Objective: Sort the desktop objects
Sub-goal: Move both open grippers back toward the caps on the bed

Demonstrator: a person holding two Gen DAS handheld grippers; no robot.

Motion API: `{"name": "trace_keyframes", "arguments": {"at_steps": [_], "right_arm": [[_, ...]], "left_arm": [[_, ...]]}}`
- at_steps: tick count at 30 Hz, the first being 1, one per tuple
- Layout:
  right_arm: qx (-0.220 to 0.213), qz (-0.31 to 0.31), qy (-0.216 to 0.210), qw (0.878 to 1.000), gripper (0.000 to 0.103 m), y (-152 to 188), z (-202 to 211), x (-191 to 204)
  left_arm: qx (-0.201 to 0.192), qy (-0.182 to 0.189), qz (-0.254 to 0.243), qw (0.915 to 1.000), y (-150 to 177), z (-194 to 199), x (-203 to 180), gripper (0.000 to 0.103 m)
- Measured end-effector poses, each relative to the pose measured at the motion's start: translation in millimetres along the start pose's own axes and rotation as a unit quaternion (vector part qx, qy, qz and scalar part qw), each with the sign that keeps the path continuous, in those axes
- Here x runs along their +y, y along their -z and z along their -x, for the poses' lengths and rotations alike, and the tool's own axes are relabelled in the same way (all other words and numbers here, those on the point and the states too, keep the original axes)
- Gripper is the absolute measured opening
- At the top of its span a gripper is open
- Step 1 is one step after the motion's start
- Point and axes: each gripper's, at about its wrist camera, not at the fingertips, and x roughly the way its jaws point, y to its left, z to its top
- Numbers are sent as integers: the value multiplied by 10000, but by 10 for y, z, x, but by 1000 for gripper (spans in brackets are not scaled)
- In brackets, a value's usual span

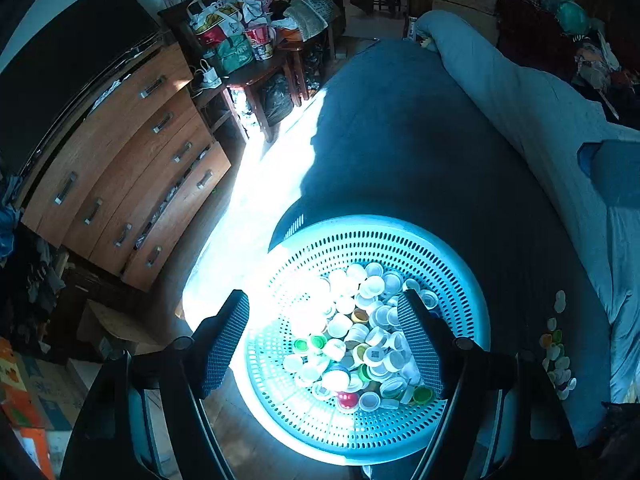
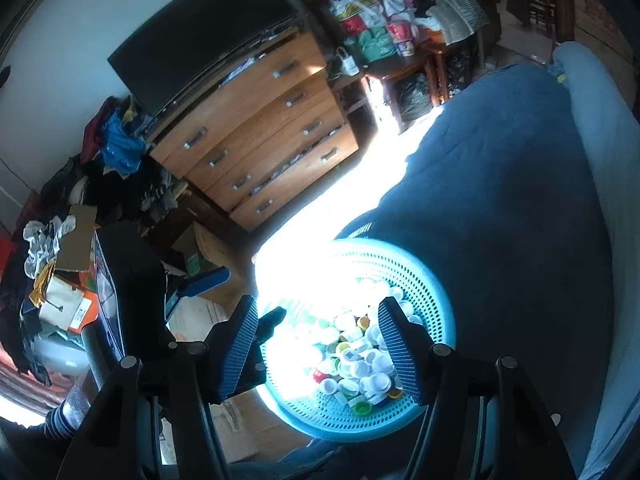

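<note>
Caps: mostly white bottle caps [image 1: 360, 336] heaped in the teal perforated basket [image 1: 460, 280] on the blue bedcover [image 1: 420, 152]
Left gripper [image 1: 324, 312]: jaws wide, empty, caps directly below and ahead
Right gripper [image 2: 320, 324]: jaws wide, empty, pile below
Nearer: neither plainly; both hover over the pile
Sorted row: loose caps [image 1: 558, 344] right of the basket

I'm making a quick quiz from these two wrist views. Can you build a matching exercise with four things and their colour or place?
Things:
1. perforated basket
2. bottle caps
3. chest of drawers
4. row of loose caps

Descriptions:
A. brown wood, metal handles
B. turquoise, round
C. on the blue cover, outside the basket
D. piled inside the basket, mostly white

Pairs: 1-B, 2-D, 3-A, 4-C
</note>
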Motion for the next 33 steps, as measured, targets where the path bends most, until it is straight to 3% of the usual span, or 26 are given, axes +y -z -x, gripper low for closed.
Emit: {"name": "trace_keyframes", "arguments": {"at_steps": [4,7,12,14,17,23,27,33], "right_arm": [[-606,-578,401,9957,68,285,432,-622],[-929,-1261,1005,9825,68,743,842,-1342],[-998,-2763,2123,9320,68,1959,1460,-2606],[-901,-3280,2312,9115,68,2531,1610,-2956],[-722,-3704,2412,8941,68,3167,1664,-3209],[-332,-4444,2146,8691,68,4255,1407,-3535],[-206,-4624,1941,8649,68,4615,1240,-3729],[-182,-4647,1802,8667,68,4849,1114,-3904]], "left_arm": [[9,355,-491,9982,-80,-57,-484,71],[104,826,-1014,9914,-72,-133,-1079,71],[609,1820,-1628,9678,147,-533,-2083,71],[690,1966,-1900,9594,297,-760,-2525,71],[702,2205,-2276,9459,525,-1076,-3134,71],[265,2552,-2530,9328,824,-1688,-4215,71],[233,2548,-2616,9306,914,-2063,-4696,71],[491,2327,-2859,9283,973,-2462,-5013,71]]}}
